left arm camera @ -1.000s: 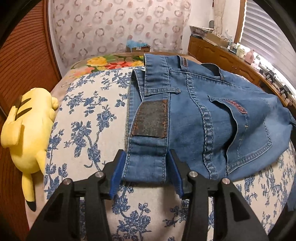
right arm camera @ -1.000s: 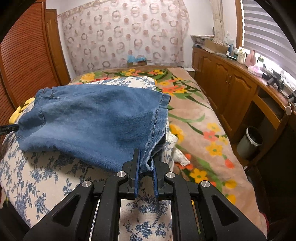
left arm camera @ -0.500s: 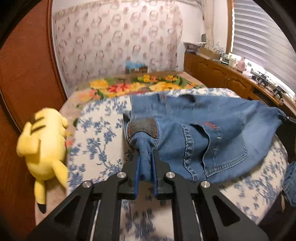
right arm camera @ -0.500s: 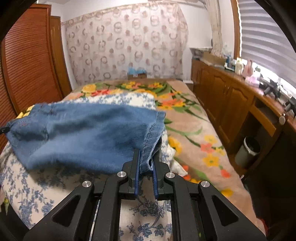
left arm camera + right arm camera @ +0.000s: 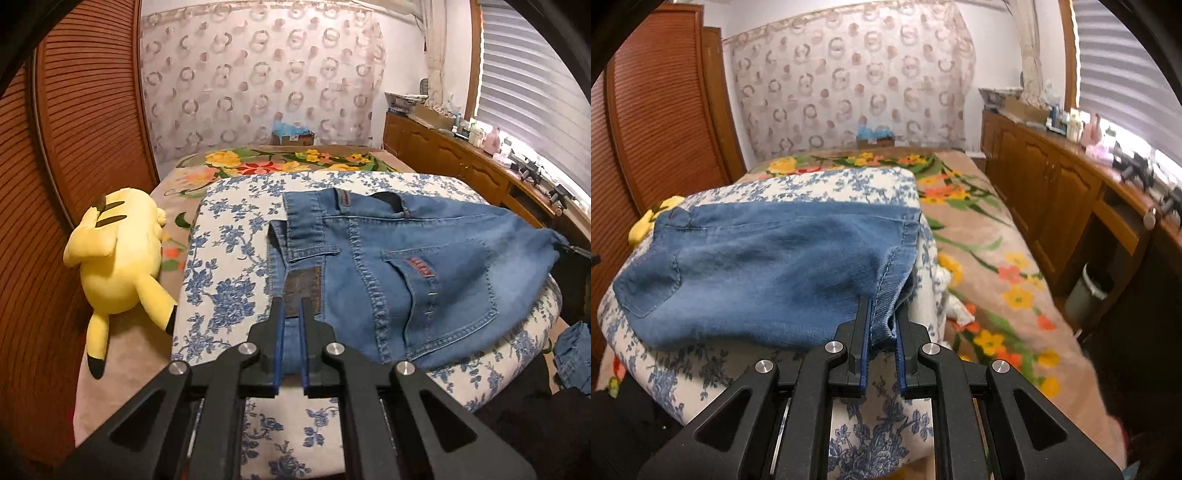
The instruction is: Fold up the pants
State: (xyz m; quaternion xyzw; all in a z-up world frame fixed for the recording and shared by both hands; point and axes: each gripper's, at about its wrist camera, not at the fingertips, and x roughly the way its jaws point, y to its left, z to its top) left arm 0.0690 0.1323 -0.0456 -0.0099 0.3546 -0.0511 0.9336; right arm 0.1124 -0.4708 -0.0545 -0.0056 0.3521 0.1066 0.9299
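The pants [image 5: 424, 273] are faded blue denim with a brown waist patch [image 5: 303, 291] and a small red pocket tag [image 5: 419, 266], lying on a white cover [image 5: 229, 258] printed with blue flowers. To the left sits a yellow plush toy [image 5: 118, 258] with black-tipped ears; farther off are a beige blanket [image 5: 990, 236] with yellow, orange and green flowers and a pale curtain [image 5: 258, 77] with pinkish rings.

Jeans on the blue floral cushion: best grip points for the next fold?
Grip the jeans at both ends from the near edge: waistband by the leather patch, where the left gripper clamps, and hem corner, where the right gripper clamps. Thick stitched edges hold well.
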